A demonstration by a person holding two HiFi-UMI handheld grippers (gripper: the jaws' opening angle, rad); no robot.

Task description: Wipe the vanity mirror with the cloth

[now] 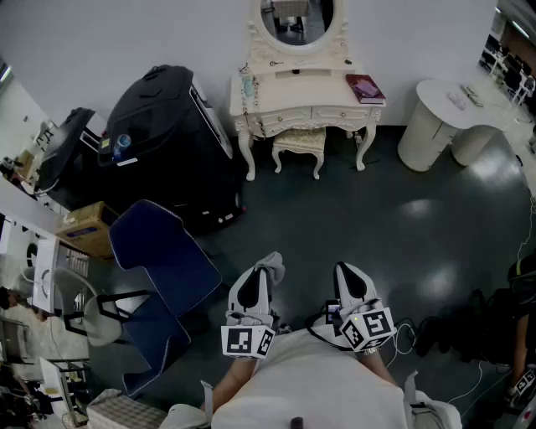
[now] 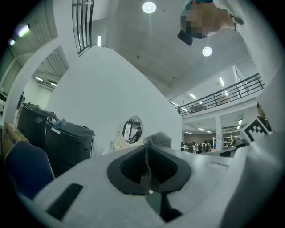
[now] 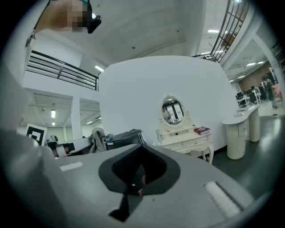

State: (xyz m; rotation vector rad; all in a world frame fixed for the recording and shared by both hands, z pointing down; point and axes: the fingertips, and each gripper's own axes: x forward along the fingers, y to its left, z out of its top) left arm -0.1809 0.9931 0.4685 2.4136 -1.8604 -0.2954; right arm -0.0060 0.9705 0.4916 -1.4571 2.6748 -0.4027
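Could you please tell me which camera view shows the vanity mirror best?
The right gripper view: the vanity mirror stands whole above its table. The head view cuts off its top; the left gripper view shows it small.

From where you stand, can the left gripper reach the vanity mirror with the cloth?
Probably not yet. The left gripper, shut on the cloth, is near the body, while the vanity mirror stands across open floor. Nothing blocks the path, so stepping closer should do.
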